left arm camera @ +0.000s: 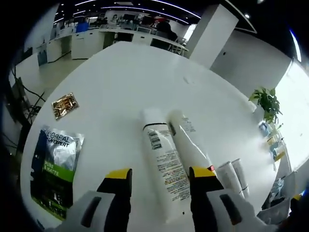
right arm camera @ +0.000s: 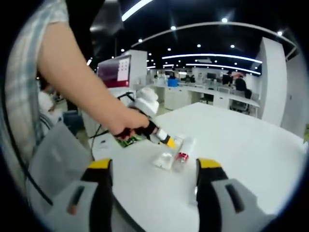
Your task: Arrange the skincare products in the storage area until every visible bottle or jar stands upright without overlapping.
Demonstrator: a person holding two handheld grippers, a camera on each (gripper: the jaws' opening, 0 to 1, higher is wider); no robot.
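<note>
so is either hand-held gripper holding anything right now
Nothing is held. The left hand-held gripper is open, its jaws either side of a lying white tube without closing on it. The right hand-held gripper is open over the table.

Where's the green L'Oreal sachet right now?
In the left gripper view, the green L'Oreal sachet lies flat at the table's near left edge, below the small gold packet, left of the lying white tubes.

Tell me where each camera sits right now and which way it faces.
Left gripper view: rides the left gripper, looking down over its open yellow-tipped jaws at two lying white plastic tubes on the round white table, beside a green-and-silver sachet.
Right gripper view: rides the right gripper, jaws open, facing the person's bare forearm holding the left gripper above the tubes.
Shared: the tubes, table and sachet.
</note>
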